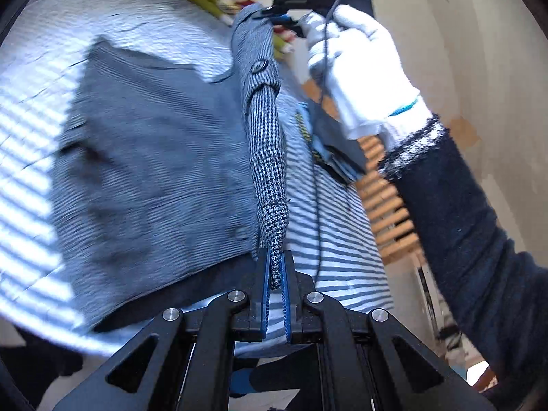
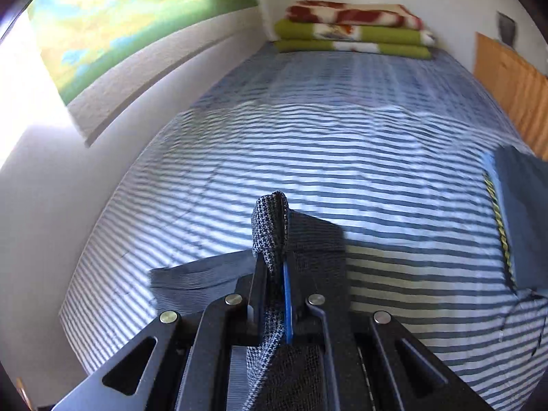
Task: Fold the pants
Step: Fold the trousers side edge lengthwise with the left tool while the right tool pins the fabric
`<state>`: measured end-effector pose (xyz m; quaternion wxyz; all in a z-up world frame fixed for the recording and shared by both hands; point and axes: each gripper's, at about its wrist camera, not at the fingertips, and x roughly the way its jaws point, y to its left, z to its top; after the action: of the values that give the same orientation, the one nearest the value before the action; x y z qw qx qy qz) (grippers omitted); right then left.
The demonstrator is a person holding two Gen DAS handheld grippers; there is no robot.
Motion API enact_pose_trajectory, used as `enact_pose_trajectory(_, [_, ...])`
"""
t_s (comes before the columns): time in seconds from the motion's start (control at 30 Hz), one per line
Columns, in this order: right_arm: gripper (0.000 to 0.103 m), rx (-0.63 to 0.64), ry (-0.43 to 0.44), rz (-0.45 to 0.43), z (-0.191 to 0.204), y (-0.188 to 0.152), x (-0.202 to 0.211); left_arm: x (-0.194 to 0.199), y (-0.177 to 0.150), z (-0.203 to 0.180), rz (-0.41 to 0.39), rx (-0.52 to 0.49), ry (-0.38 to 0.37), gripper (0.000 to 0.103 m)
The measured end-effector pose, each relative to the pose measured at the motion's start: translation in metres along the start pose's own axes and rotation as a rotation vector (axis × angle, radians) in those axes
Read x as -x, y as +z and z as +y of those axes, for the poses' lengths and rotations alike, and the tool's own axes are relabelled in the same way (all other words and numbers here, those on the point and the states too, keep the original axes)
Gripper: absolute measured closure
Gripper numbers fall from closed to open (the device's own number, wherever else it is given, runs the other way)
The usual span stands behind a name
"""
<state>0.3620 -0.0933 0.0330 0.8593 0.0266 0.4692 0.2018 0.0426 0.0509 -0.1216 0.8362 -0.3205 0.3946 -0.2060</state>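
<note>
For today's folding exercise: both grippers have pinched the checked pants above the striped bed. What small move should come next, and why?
Probably carry the lifted edge across and lower it. The left gripper and right gripper hold the pants taut between them, while the rest lies on the bed.

Both grippers are clamped on the pants (image 1: 263, 157): the left gripper (image 1: 276, 267) low, the right gripper (image 1: 274, 17) raised in a white-gloved hand (image 1: 359, 68).
</note>
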Motion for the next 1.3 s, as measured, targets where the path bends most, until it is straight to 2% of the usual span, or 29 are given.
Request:
enact_pose_trajectory(0.07, [0.096, 0.071, 0.008, 0.025, 0.048, -0.001, -0.022, 0.017, -0.008, 0.032, -0.014, 0.084, 0.024, 0.098])
enact_pose_trajectory(0.13, [0.096, 0.14, -0.002, 0.056, 0.095, -0.008, -0.05, 0.025, -0.017, 0.055, -0.023, 0.125, 0.073, 0.098])
enact_pose_trajectory(0.23, [0.096, 0.204, -0.033, 0.116, 0.138, -0.021, -0.09, 0.03, -0.025, 0.081, -0.008, 0.189, 0.093, 0.098])
enact_pose_trajectory(0.33, [0.095, 0.266, -0.071, 0.167, 0.164, -0.038, -0.125, 0.033, -0.029, 0.09, -0.006, 0.197, 0.092, 0.097])
enact_pose_trajectory(0.5, [0.087, 0.32, -0.011, 0.241, 0.185, -0.055, -0.142, 0.037, -0.031, 0.083, -0.007, 0.127, 0.124, 0.095])
enact_pose_trajectory(0.53, [0.08, 0.321, 0.011, 0.252, 0.186, -0.055, -0.14, 0.038, -0.031, 0.082, -0.004, 0.124, 0.125, 0.091])
enact_pose_trajectory(0.63, [0.069, 0.308, 0.074, 0.203, 0.18, -0.05, -0.107, 0.04, -0.03, 0.086, 0.009, 0.11, 0.131, 0.081])
enact_pose_trajectory(0.7, [0.066, 0.277, 0.103, 0.157, 0.162, -0.048, -0.077, 0.052, -0.028, 0.084, -0.016, 0.097, 0.163, 0.071])
enact_pose_trajectory(0.83, [0.063, 0.159, 0.093, 0.081, 0.098, -0.062, -0.022, 0.074, 0.001, 0.09, -0.107, 0.115, 0.17, 0.071])
enact_pose_trajectory(0.93, [0.062, 0.098, 0.037, 0.079, 0.048, -0.102, 0.003, 0.071, 0.044, 0.1, -0.135, 0.093, 0.213, 0.071])
enact_pose_trajectory(1.03, [0.062, 0.054, -0.007, 0.134, 0.012, -0.156, 0.011, 0.05, 0.088, 0.112, -0.145, 0.093, 0.265, 0.071])
enact_pose_trajectory(1.2, [0.062, 0.007, -0.031, 0.19, -0.016, -0.233, 0.019, 0.004, 0.135, 0.144, -0.05, 0.139, 0.303, 0.073])
enact_pose_trajectory(1.27, [0.062, 0.01, -0.02, 0.213, -0.015, -0.251, 0.017, -0.009, 0.141, 0.151, -0.021, 0.145, 0.302, 0.082])
enact_pose_trajectory(1.3, [0.061, 0.015, -0.026, 0.212, -0.015, -0.258, 0.016, -0.012, 0.143, 0.152, -0.01, 0.147, 0.299, 0.092])
